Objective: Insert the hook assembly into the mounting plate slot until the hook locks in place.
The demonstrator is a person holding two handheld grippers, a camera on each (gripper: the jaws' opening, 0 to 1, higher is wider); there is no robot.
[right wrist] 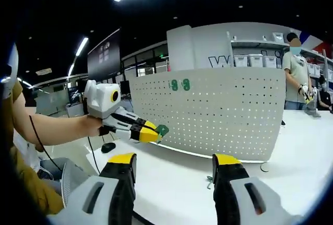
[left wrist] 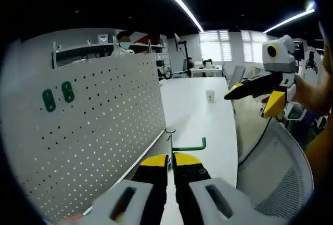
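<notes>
A white pegboard [left wrist: 99, 131] stands upright on the white table [left wrist: 203, 126], with two green mounting plates [left wrist: 58, 96] fixed near its top. My left gripper [left wrist: 170, 158] is shut on a green wire hook [left wrist: 188, 145], held just in front of the board's lower right corner. In the right gripper view the same left gripper [right wrist: 151, 133] holds the green hook [right wrist: 163, 129] near the left end of the pegboard [right wrist: 218, 115], below the mounting plates [right wrist: 180, 85]. My right gripper [right wrist: 174, 162] is open and holds nothing. It hangs in the air at the right [left wrist: 255, 96], away from the board.
A paper cup [left wrist: 210, 96] stands further back on the table. A mesh chair [left wrist: 276, 178] is at the right. Small loose metal hooks [right wrist: 209, 182] lie on the table before the board. A computer mouse [right wrist: 107, 147] lies at the left. A person [right wrist: 297, 74] stands behind the board.
</notes>
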